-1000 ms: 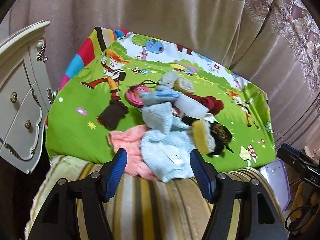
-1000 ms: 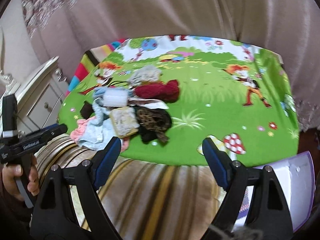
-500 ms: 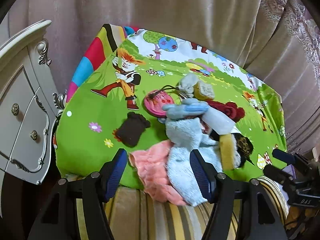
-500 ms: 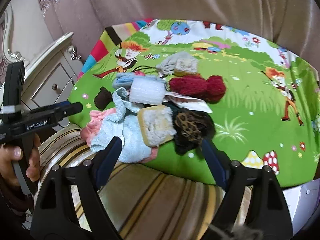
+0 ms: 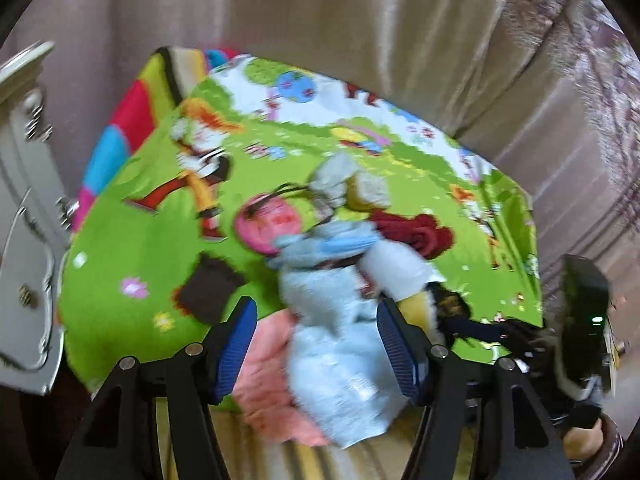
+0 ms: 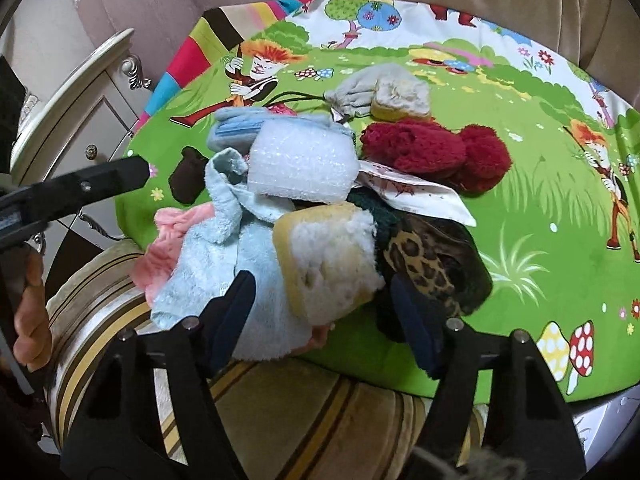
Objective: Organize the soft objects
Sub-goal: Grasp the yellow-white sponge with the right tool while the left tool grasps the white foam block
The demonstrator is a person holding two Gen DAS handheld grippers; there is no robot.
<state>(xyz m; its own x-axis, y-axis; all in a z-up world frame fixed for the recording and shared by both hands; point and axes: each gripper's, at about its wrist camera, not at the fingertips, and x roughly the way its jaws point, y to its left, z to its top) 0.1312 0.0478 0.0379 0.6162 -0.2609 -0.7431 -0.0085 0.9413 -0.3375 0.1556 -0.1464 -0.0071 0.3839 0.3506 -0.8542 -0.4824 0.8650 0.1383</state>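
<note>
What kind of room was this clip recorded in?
Most likely a home bedroom or living room. A cartoon-print play mat lies over a striped upholstered cushion, an ornate white cabinet with knobbed drawers stands beside it, and pinkish curtains hang behind.

Right gripper point(image 6: 320, 308) has moved in a lot closer to the pile since a second ago. Its open fingers now sit on either side of the yellow sponge point(image 6: 326, 258), where before they hung back over the striped cushion point(image 6: 280, 392). Left gripper point(image 5: 316, 340) crept forward too, straddling the light blue towel point(image 5: 332, 344), and its view's gone blurry.
</note>
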